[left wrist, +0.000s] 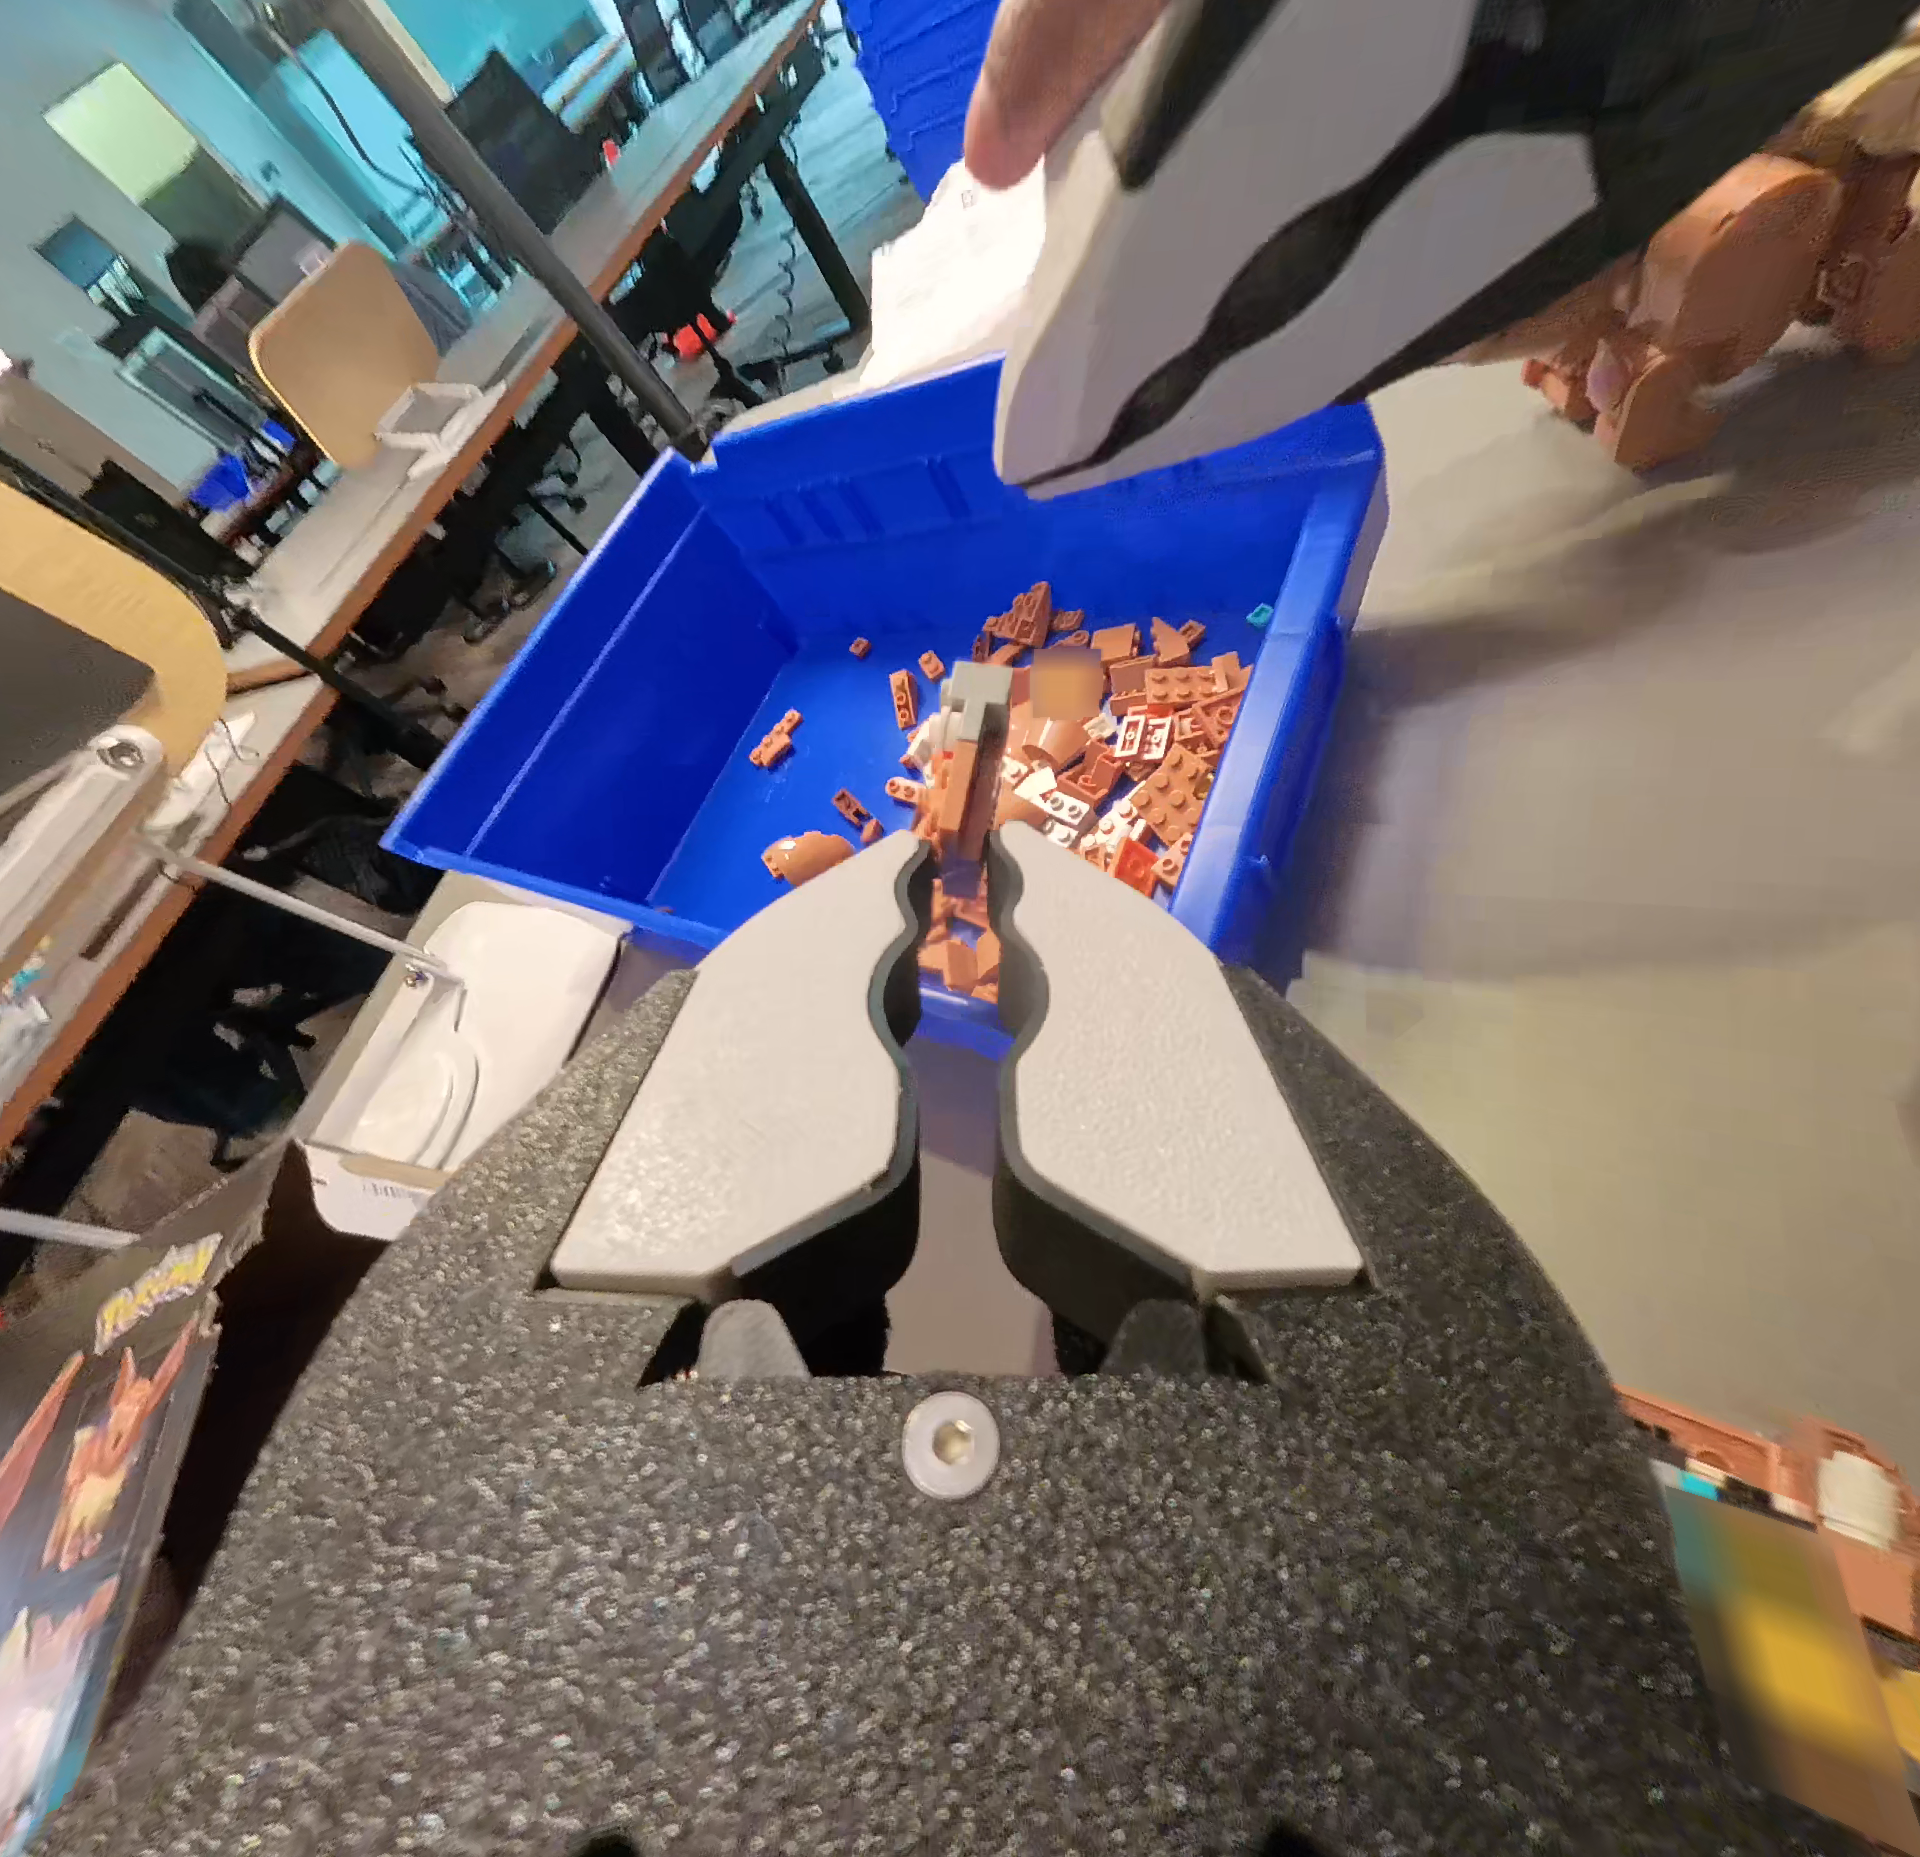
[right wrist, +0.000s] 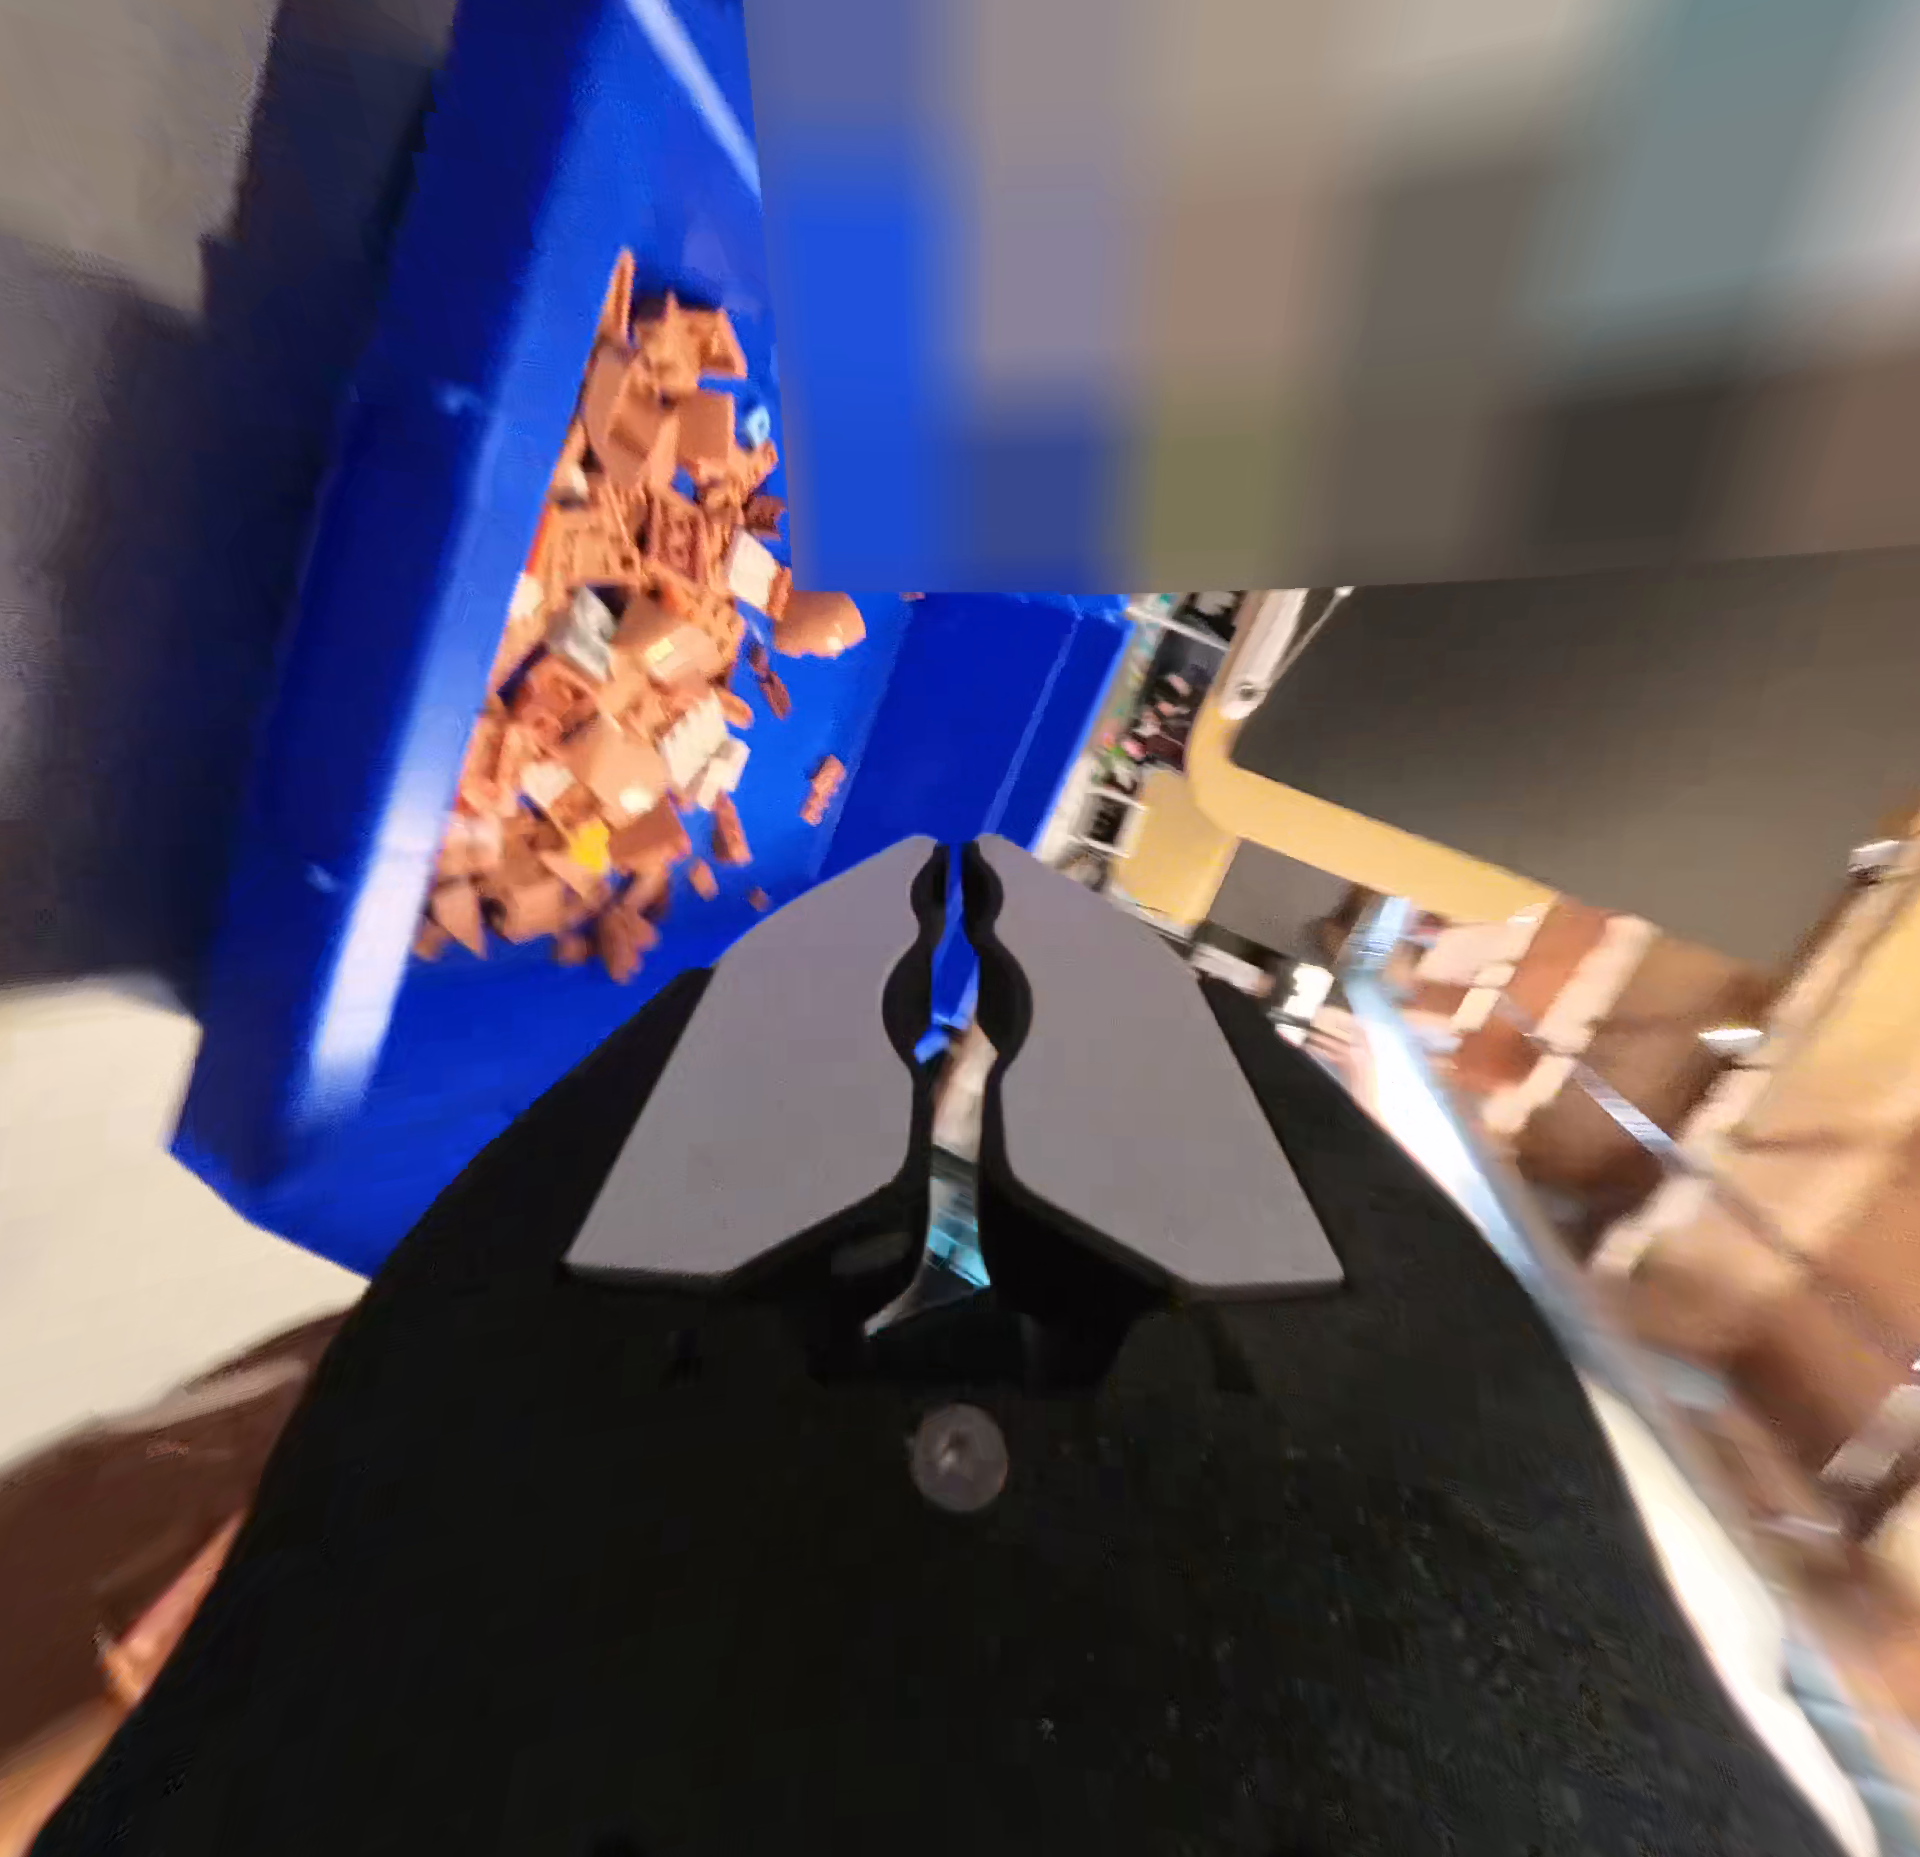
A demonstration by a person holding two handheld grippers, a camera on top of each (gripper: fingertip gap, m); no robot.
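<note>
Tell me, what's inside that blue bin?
The blue bin holds a heap of loose brown and white building bricks. The left gripper, clamping a small brick assembly, hides some.

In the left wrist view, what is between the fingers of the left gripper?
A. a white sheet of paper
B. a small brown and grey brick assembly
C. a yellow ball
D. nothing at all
B: the left gripper is shut on a small brown and grey brick assembly, held above the loose brown bricks in the blue bin.
</note>
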